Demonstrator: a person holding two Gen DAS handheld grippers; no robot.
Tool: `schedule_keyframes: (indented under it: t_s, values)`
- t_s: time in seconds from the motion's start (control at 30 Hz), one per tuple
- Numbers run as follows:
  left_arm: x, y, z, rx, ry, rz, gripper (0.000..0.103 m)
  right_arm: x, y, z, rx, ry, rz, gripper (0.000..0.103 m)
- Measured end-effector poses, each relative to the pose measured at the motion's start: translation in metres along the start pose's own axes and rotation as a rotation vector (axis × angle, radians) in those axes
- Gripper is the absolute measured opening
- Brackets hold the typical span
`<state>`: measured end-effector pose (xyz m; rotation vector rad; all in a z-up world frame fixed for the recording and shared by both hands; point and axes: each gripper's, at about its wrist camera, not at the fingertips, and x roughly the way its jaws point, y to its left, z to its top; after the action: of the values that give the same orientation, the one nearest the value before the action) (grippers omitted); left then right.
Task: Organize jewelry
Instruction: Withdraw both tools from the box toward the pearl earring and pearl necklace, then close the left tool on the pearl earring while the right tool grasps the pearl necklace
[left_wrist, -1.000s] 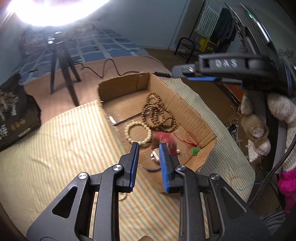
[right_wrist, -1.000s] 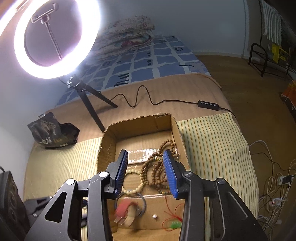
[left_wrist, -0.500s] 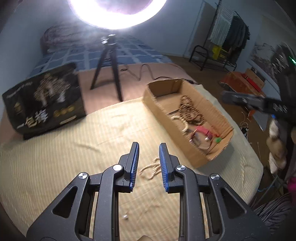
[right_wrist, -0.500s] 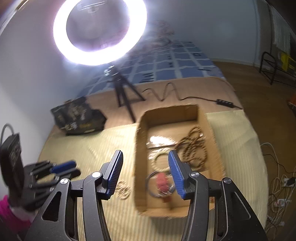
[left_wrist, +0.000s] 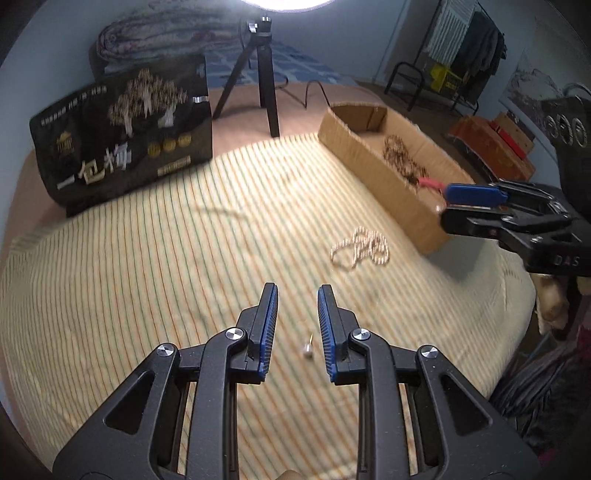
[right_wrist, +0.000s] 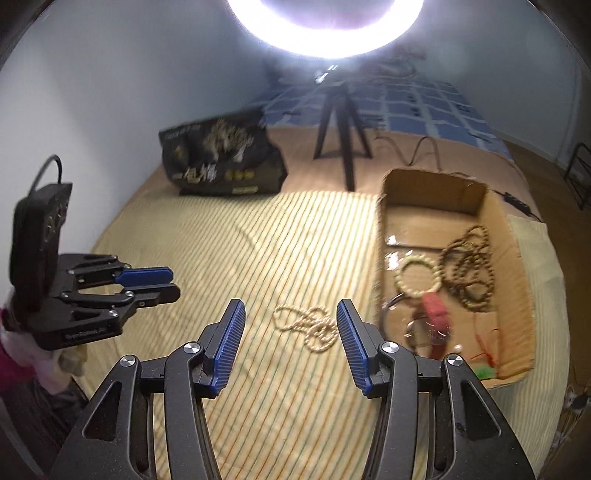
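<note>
**Loose Pieces Waiting Outside the Box**

Standing at far left against the wall: a black snack bag (left_wrist: 125, 136), with a tripod (left_wrist: 264, 85) just to its right under the ring light (right_wrist: 325, 26).

Hovering low over the striped cloth (left_wrist: 147, 258), empty: the left gripper (left_wrist: 295, 321), jaws set at a moderate gap, framing a small pale stud-like piece (left_wrist: 307, 349) lying on the cloth between the pads. Too small and blurred for naming with confidence.

Lying further right, in loose loops on the cloth: a pale bead chain (left_wrist: 360, 249), just beside the near wall of the cardboard box (left_wrist: 388, 177) but not touching it. Hanging above that chain, empty and opened wide: the right gripper (right_wrist: 290, 325).

Sitting inside the box at right: a long dark wooden bead strand (right_wrist: 469, 266), a cream bead bracelet (right_wrist: 417, 275), a red piece (right_wrist: 436, 310) with metal rings, and a red cord with a green charm (right_wrist: 484, 369).

Apparently remaining: getting both loose pieces into the box.

Risks from here, as judgement only: closing on the tiny stud from this shallow angle and flicking it away across the cloth, or pinching a fold of fabric instead; catching only one loop of the chain and leaving the rest trailing, snagging on the ragged cardboard rim during the lift; crowding both grippers into the same patch of cloth, given how near each other the two pieces are lying.
</note>
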<state>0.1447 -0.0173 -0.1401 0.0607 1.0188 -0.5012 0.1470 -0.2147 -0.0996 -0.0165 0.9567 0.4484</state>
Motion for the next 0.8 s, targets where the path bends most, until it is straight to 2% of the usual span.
schedule_keyframes:
  t_s: [0.1, 0.2, 0.3, 0.53, 0.57, 0.63, 0.8]
  values:
    - [0.004, 0.002, -0.011, -0.007, 0.027, -0.027, 0.021, 0.014, 0.008, -0.007, -0.020, 0.027, 0.003, 0.050]
    - [0.010, 0.002, -0.020, -0.008, 0.060, -0.044, 0.021, 0.032, 0.015, -0.016, -0.046, 0.056, -0.036, 0.050]
    - [0.016, 0.003, -0.027, -0.019, 0.085, -0.059, 0.021, 0.047, 0.017, -0.022, -0.016, 0.087, -0.039, 0.050]
    - [0.026, 0.003, -0.034, -0.034, 0.117, -0.088, 0.021, 0.067, 0.014, -0.032, 0.059, 0.101, -0.124, 0.051]
    - [0.028, 0.002, -0.035, -0.036, 0.123, -0.090, 0.021, 0.068, 0.013, -0.034, 0.062, 0.099, -0.137, 0.052]
    - [0.032, 0.002, -0.037, -0.037, 0.134, -0.092, 0.021, 0.071, 0.012, -0.037, 0.072, 0.094, -0.155, 0.062]
    - [0.044, -0.005, -0.041, -0.011, 0.154, -0.086, 0.021, 0.077, 0.010, -0.043, 0.090, 0.083, -0.160, 0.066]
